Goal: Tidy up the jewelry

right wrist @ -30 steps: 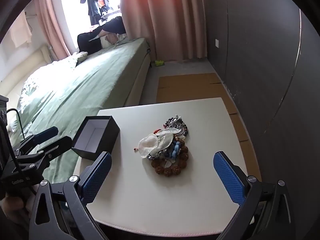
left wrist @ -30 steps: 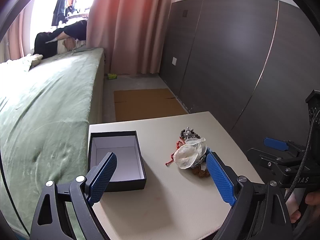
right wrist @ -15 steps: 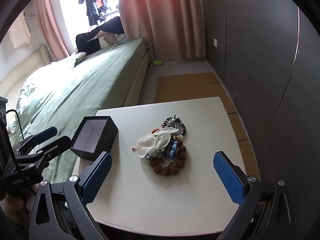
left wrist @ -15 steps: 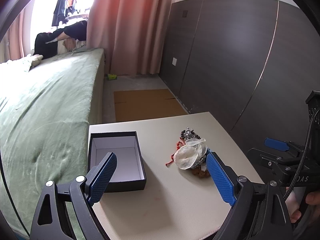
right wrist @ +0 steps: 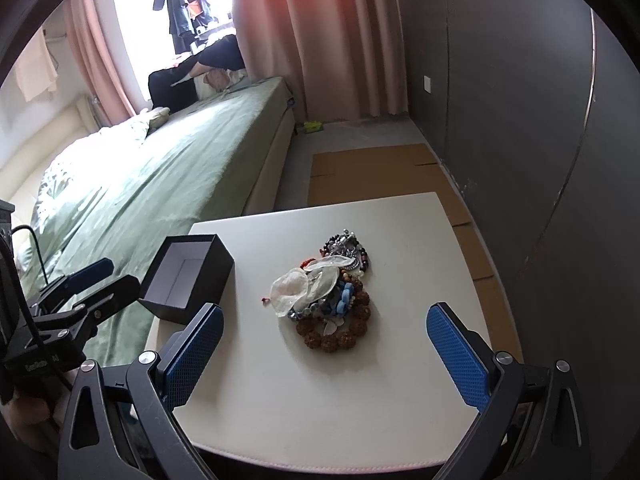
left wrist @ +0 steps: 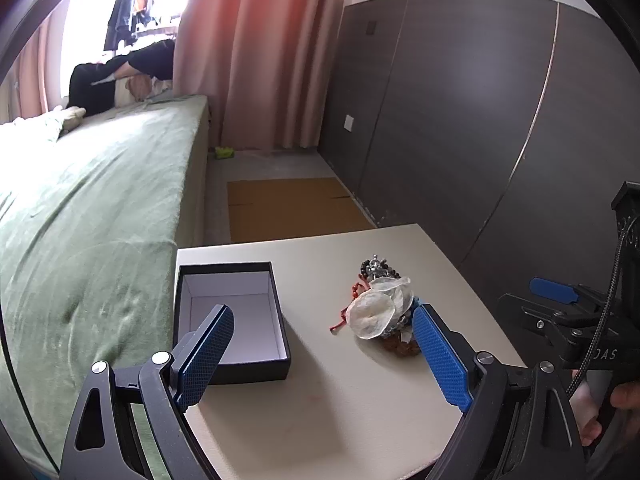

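Left gripper point(left wrist: 320, 354) and right gripper point(right wrist: 326, 350), both spread wide and holding nothing, hover above a white table point(right wrist: 404, 240) bearing a jewelry pile point(right wrist: 330, 294) beside an open black box point(left wrist: 232, 320); gripper lettering is only partly legible.

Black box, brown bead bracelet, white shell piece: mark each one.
Black box point(right wrist: 208, 270), right wrist view, on its dark outer side wall.
Brown bead bracelet point(right wrist: 334, 340), right wrist view, on its near beads.
White shell piece point(left wrist: 372, 314), left wrist view, on its pale face.
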Motion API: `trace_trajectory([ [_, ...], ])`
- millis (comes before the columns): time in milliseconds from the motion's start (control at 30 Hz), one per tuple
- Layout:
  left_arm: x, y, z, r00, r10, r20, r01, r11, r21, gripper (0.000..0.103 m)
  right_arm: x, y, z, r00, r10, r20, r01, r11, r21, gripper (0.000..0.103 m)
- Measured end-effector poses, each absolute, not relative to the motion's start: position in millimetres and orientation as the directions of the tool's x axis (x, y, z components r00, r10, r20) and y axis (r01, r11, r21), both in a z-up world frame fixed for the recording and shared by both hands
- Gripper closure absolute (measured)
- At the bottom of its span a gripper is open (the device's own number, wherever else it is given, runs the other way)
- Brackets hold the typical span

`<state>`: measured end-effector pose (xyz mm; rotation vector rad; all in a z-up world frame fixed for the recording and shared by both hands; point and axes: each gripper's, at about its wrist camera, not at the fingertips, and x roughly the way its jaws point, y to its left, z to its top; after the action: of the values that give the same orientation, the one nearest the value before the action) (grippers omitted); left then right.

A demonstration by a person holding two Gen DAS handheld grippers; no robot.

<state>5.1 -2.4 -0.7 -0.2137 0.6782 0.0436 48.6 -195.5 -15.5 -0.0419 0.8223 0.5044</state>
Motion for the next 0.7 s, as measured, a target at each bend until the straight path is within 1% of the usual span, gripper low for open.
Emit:
trace_trajectory([
  [700, 2.6, -3.4, -3.3, 0.781, -0.023, -0.624, -0.113, 0.977, -0.178, 0.012, 49.2, -196.7, -15.3, 0.573, 0.411, -0.709, -0.443, 0.883, 0.154, 0.001],
])
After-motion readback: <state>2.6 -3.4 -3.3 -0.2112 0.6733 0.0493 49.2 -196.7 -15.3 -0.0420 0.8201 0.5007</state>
